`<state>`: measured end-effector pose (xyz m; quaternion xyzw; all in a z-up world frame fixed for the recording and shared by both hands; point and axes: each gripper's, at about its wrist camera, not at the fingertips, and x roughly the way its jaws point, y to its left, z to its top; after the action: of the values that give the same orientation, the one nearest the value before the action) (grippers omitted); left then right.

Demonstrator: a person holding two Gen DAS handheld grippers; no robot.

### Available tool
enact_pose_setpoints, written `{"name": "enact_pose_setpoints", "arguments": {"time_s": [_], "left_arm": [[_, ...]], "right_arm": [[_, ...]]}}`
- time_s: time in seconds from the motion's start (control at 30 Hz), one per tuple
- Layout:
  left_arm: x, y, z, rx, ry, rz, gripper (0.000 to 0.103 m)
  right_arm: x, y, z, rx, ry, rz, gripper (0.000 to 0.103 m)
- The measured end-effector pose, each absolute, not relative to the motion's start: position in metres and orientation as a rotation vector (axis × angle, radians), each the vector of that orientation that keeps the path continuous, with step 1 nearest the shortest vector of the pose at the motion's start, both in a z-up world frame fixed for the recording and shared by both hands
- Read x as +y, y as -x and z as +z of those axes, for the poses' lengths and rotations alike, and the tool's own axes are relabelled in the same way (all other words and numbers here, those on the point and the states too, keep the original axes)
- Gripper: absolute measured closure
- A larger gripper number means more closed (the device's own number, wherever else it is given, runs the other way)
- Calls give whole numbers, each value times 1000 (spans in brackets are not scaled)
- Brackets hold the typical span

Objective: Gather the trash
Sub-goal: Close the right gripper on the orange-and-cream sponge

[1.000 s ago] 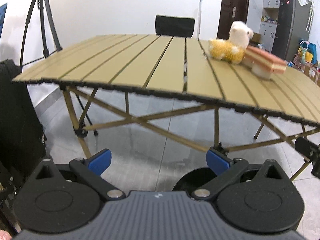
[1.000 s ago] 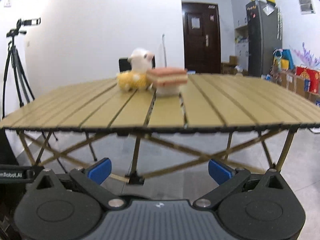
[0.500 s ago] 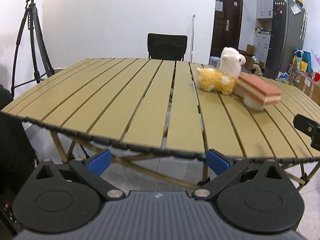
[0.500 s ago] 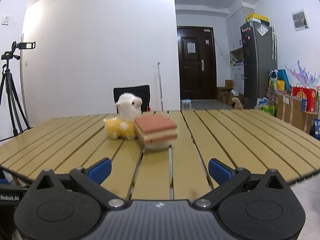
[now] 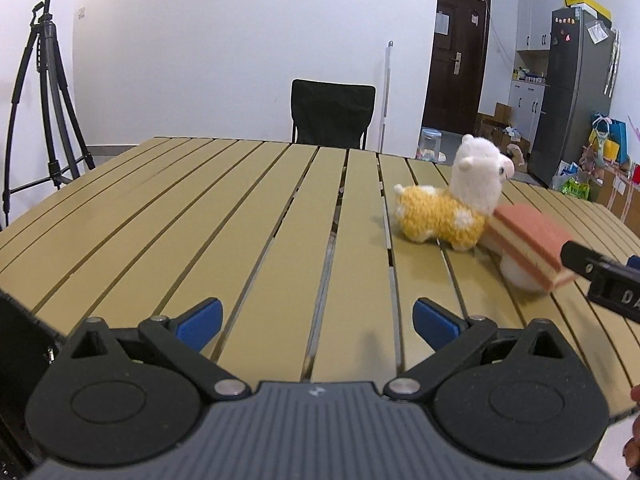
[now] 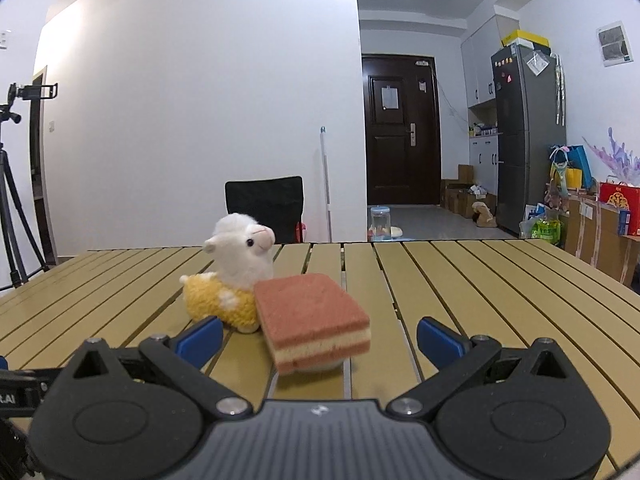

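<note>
Slatted tan table (image 5: 240, 216), both grippers over its near edge, both with jaws spread apart and holding nothing. Right gripper (image 6: 318, 340) points straight at the layered sponge (image 6: 314, 322), pink top, cream stripe, tilted up on something round and white underneath that is too hidden to name. The sponge sits dead ahead in the right wrist view, in line with the gap between the blue fingertips (image 6: 200, 338), just beyond them and not touching either. Plush alpaca (image 6: 236, 280), white head, yellow body, is pressed against the sponge's far-left side, touching. Left gripper (image 5: 318, 326) hangs over bare slats; from it the sponge (image 5: 528, 244) lies ahead and off to the right, well apart from its fingers, the alpaca (image 5: 448, 208) just left of the sponge. Part of the other gripper's black body pokes in at the right edge of the left view. Black chair (image 5: 332, 112) at the far side of the table, tripod (image 5: 44, 88) far left, dark door (image 6: 400, 128) and fridge (image 6: 528, 136) far right.
</note>
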<state>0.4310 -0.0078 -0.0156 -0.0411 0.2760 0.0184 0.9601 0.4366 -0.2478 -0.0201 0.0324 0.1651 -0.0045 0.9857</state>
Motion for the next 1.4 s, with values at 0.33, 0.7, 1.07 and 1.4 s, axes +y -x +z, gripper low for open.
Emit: {"name": "enact_pose_setpoints", "arguments": {"time_s": [0.33,0.7,1.07,1.4], "left_arm": [[-17,-472,-17,567,82,33,0],[-17,-495,-18,576,91,22,0],[-18,-504,-20,590,88,-1,0],[-40,-501,-13,546,53,-63,0]], "right_arm": [[-246,-490,-25,406,-79,23,0],[-244,-530,-34,492,-85,24,9],[-261,-522,-33,466,-169,35,26],[-301,-492,-19,398,-230,-28,26]]}}
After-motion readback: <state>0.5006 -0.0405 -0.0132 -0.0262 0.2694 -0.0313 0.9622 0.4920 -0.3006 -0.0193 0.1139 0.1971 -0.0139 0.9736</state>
